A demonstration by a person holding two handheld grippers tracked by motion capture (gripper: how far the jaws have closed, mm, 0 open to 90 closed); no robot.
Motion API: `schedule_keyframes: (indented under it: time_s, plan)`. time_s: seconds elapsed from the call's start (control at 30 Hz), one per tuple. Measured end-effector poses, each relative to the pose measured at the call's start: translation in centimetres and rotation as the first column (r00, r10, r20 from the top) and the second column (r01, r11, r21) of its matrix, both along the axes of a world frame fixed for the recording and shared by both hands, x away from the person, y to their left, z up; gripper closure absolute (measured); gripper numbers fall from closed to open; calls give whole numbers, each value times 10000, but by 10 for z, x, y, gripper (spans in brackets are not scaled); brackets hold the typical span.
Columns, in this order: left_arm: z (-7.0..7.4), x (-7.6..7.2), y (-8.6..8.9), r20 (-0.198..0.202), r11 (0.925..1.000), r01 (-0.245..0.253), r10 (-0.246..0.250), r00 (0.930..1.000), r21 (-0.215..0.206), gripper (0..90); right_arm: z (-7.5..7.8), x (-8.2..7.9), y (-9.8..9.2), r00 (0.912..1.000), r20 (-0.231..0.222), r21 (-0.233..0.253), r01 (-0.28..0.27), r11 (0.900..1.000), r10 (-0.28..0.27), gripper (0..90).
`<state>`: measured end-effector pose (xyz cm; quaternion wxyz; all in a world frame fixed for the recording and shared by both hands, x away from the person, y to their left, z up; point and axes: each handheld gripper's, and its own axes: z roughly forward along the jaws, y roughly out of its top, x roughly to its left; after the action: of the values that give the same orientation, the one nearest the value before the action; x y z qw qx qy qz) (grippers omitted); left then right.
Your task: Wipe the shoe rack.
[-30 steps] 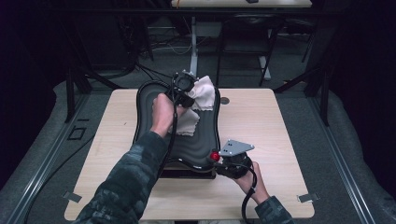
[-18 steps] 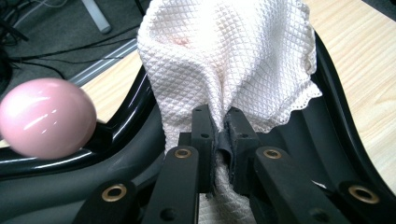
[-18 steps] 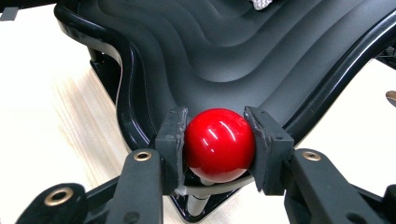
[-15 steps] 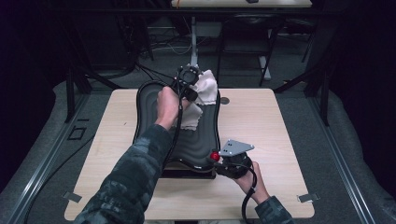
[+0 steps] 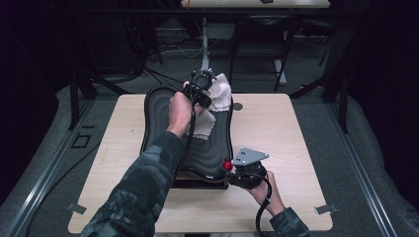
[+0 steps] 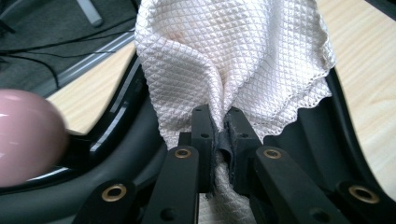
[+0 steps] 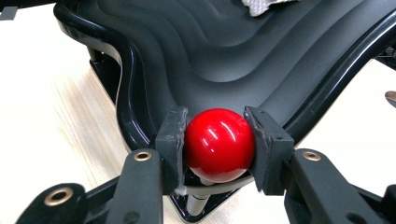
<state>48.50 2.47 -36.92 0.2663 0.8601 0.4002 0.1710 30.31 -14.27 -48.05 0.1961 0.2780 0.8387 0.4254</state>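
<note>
Cloth [image 6: 233, 60] is pinched in my left gripper [image 6: 218, 135], jaws closed tight on a bunched fold. In the high view that gripper [image 5: 201, 81] sits over the far end of the black tray [image 5: 163, 128], and the cloth [image 5: 217, 96] spills from it over the tray's far right rim, one corner lying down on the ribbed tray floor. Cloth's long run goes roughly from the far rim back toward me; it fans out wide past the jaws, scalloped edge to the right in the left gripper view. Blurred pink round thing [image 6: 28, 135] at the left edge of that view, can't tell what it is.

Right gripper [image 7: 217, 140] is clamped on a red ball [image 7: 219, 144] at the tray's near right corner; the ball sits on a short stem below it. Same gripper [image 5: 244, 170] seen from above at the near edge, grey plate on top.

Tray's long axis runs away from me, wavy outline, stepped ridges inside. It rests on a pale wood table [image 5: 296, 148]. Grey floor around, dark room, cables and metal frame legs behind the table.
</note>
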Motion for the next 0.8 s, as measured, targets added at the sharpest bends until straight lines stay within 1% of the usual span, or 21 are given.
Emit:
schedule_keyframes:
  time_s: [0.1,0.2,0.27,0.53,0.8]
  plan:
    - [-3,-5,-2,48,9997,203,-203,9998,109,838,0,0,0,10000,4,10,-4,10000,4,605]
    - [-6,-10,-1,35,9993,352,-353,9994,80,839,0,0,0,10000,13,9,-3,10000,3,605]
    - [-9,-13,0,-53,9992,411,-411,9991,-24,838,0,0,0,10000,24,7,-18,10000,18,605]
    - [-17,-28,2,-57,9978,660,-660,9978,-35,839,0,0,0,10000,54,3,4,10000,-4,605]
    - [-28,-46,3,-141,9945,1039,-1040,9945,-101,839,0,0,0,10000,62,-2,18,10000,-18,605]
